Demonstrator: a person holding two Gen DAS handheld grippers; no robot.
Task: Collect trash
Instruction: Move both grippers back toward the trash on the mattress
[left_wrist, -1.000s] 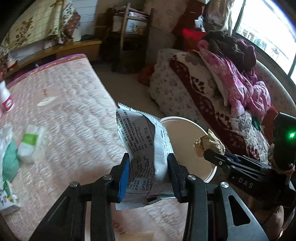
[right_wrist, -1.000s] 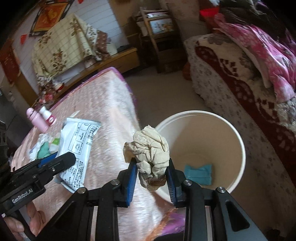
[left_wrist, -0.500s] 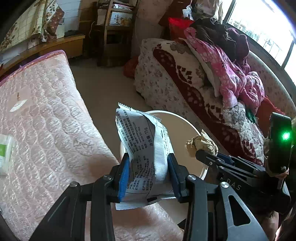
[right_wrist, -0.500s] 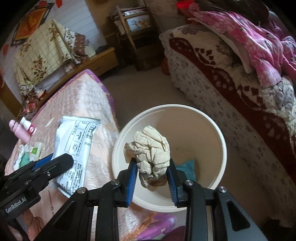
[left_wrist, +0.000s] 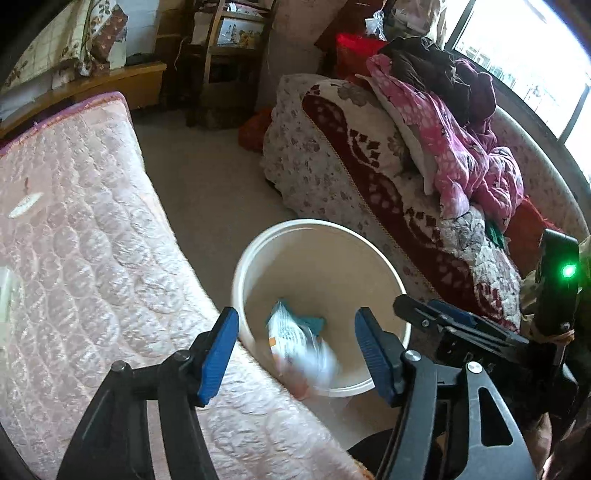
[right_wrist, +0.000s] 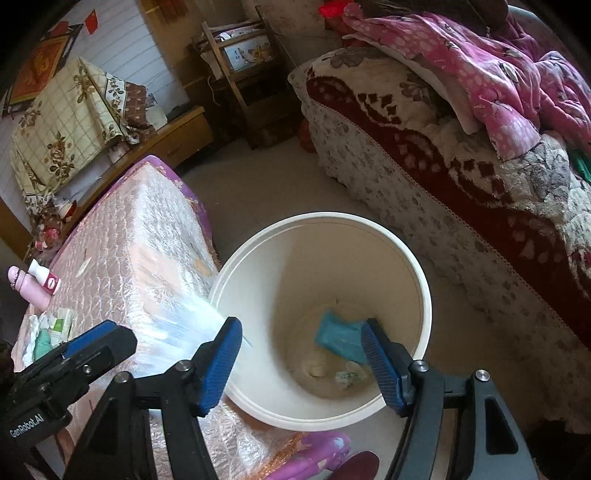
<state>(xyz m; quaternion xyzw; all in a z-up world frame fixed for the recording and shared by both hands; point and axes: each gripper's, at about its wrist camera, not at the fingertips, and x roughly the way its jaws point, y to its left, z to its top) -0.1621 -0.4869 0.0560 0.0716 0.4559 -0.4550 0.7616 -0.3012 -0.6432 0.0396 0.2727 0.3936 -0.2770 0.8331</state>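
Note:
A white bucket (left_wrist: 388, 273) (right_wrist: 421, 280) stands on the floor beside the pink mattress. My left gripper (left_wrist: 297, 349) is open and empty above the bucket's near rim. A white printed wrapper (left_wrist: 303, 350) is a blur in mid-fall inside the bucket; in the right wrist view it is a pale streak (right_wrist: 192, 325) at the left rim. My right gripper (right_wrist: 301, 363) is open and empty over the bucket. A beige paper ball (right_wrist: 314, 365) and a teal packet (right_wrist: 338, 338) lie on the bucket's bottom.
The pink mattress (left_wrist: 74, 258) (right_wrist: 140, 258) fills the left, with bottles (right_wrist: 33, 284) and green-and-white packets (right_wrist: 51, 332) at its far end. A sofa with a patterned blanket (left_wrist: 388, 177) and pink clothes (right_wrist: 480, 74) runs along the right. Bare floor (left_wrist: 207, 184) lies between them.
Both grippers have opened over the bucket. The wrapper has left the left gripper and is falling in. The paper ball has dropped from the right gripper to the bucket's bottom.

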